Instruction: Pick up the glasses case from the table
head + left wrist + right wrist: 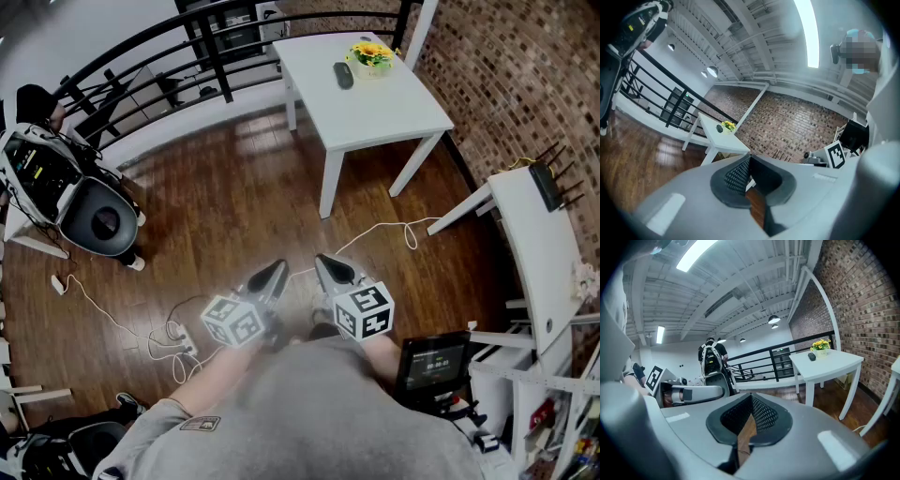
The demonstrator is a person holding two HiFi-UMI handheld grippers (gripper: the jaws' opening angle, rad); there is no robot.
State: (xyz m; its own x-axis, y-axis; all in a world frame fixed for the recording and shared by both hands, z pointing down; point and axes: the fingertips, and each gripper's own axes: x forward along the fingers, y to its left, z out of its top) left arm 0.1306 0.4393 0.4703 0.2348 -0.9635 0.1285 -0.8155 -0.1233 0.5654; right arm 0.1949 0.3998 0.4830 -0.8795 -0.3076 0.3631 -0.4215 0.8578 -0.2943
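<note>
- The glasses case (pixel 343 74), dark and oblong, lies on the white tabletop (pixel 384 112) at the far side of the room, well apart from both grippers.
- A pot of yellow flowers (pixel 372 54) stands just beside the case, nearer the brick wall (pixel 497 84).
- The left gripper (pixel 749 158) is held close to the person's body over the wooden floor (pixel 216 216). Its jaws meet at the tips, with nothing between them.
- The right gripper (pixel 751 397) is just beside the left one and points towards the tabletop. Its jaws are together too, and they hold nothing.
- In both gripper views a sliver of floor shows through the narrow gap behind the closed tips.
- A black railing (pixel 141 56) runs along the room's edge behind the tabletop.
- A white cable (pixel 384 230) trails across the floor between the person and the tabletop.
</note>
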